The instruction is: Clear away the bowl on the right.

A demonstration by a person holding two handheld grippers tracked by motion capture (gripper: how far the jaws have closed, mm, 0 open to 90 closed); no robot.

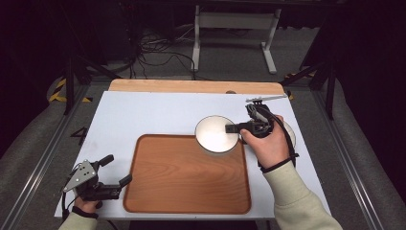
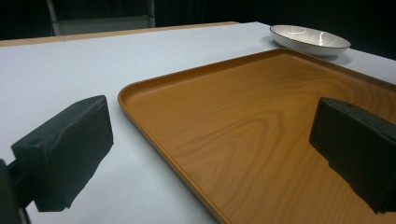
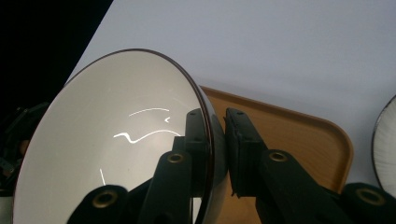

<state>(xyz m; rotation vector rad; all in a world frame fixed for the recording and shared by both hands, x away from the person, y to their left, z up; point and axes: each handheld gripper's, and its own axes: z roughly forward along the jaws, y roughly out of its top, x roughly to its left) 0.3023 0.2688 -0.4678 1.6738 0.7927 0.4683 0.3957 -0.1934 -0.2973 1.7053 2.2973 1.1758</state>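
Note:
My right gripper (image 1: 231,128) is shut on the rim of a white bowl (image 1: 213,134) with a thin dark edge, and holds it over the far right corner of the wooden tray (image 1: 186,177). In the right gripper view the jaws pinch the bowl (image 3: 116,140) wall, one inside and one outside, with the tray (image 3: 289,135) below. My left gripper (image 1: 119,169) rests open at the tray's near left side, with nothing between its jaws. The left gripper view looks across the tray (image 2: 243,130) to a white dish (image 2: 310,39) past its far edge.
A second white dish (image 1: 291,136) lies on the table's white sheet (image 1: 143,115) under my right hand, and its edge (image 3: 387,149) sits at the right of the right gripper view. A bare wooden strip (image 1: 191,86) runs along the far table edge.

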